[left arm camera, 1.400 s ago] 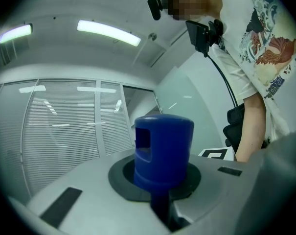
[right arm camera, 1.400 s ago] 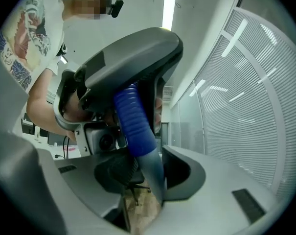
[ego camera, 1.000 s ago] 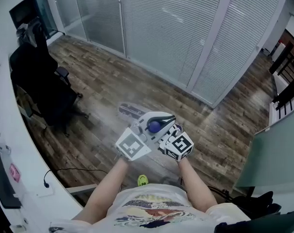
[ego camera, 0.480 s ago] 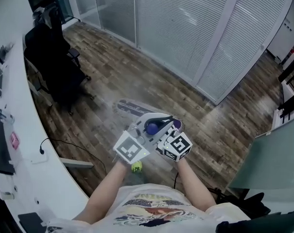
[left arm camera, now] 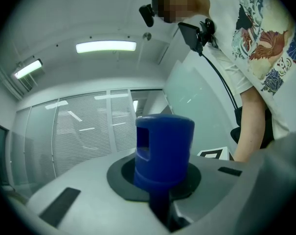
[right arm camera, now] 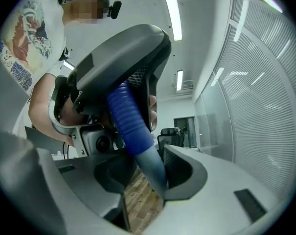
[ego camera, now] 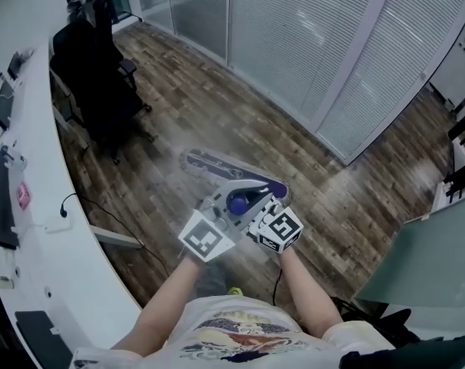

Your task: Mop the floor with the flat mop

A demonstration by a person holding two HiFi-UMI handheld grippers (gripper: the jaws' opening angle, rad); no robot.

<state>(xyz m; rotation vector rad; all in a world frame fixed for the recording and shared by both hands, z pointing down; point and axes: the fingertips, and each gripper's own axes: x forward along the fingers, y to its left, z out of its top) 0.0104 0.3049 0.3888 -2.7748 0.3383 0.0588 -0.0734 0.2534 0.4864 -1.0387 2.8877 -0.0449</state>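
The flat mop lies with its long pad flat on the wooden floor, slanting away from the person just ahead of the two grippers. Its handle rises from the pad toward the person and ends in a blue cap. The left gripper is clenched on the handle's thin neck just under that cap, its jaws drawn tight together around it. The right gripper grasps the handle lower down, and the right gripper view shows the ribbed blue grip and grey shaft passing between its half-spread jaws, seated in their notches. The grippers sit close together in front of the person's chest. To the left a black office chair stands beside a curved white desk, with a dark cable trailing on the floor below it. Beyond the mop runs a glass wall with closed blinds.
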